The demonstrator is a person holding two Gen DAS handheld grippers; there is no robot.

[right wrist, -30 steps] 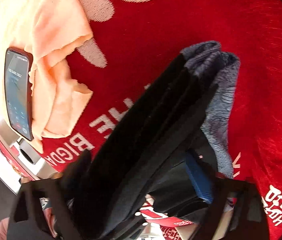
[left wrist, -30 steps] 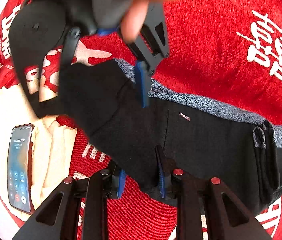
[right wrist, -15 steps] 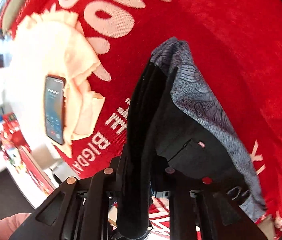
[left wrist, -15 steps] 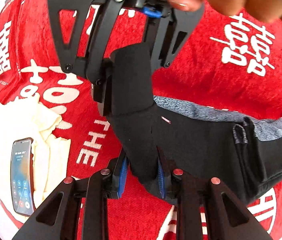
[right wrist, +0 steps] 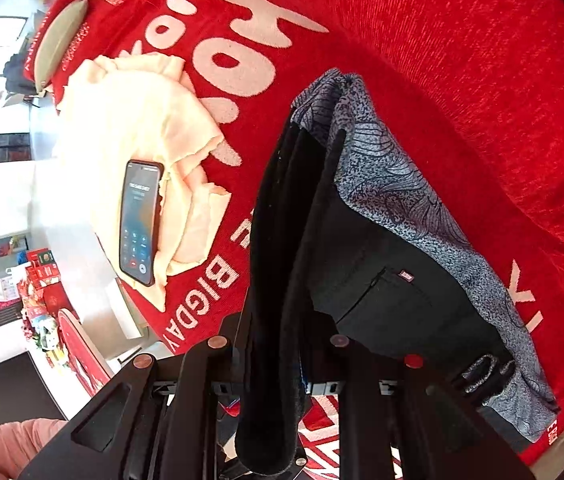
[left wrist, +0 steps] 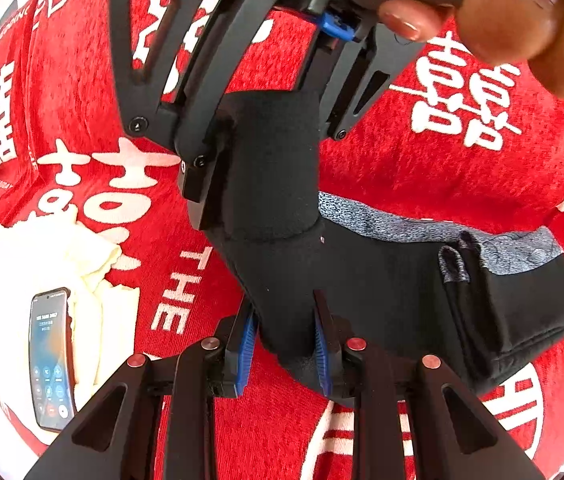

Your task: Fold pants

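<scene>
Black pants with a grey patterned waistband lie partly folded on the red printed cloth. My left gripper is shut on a black corner of the pants, its blue pads pressing on both sides. Just beyond it, my right gripper is clamped on a thick black fold lifted off the cloth, with a hand on its handle. In the right wrist view, the right gripper is shut on that black fold, and the pants hang from it with the waistband on the right.
A phone with a lit screen lies on a crumpled cream cloth to the left of the pants; both also show in the right wrist view, phone and cream cloth. The table's edge and a room lie beyond at the left.
My right gripper closed on the pants' black fold and rose with it. The left gripper kept its grip and rose a little. The held edge now stands up off the red cloth.
</scene>
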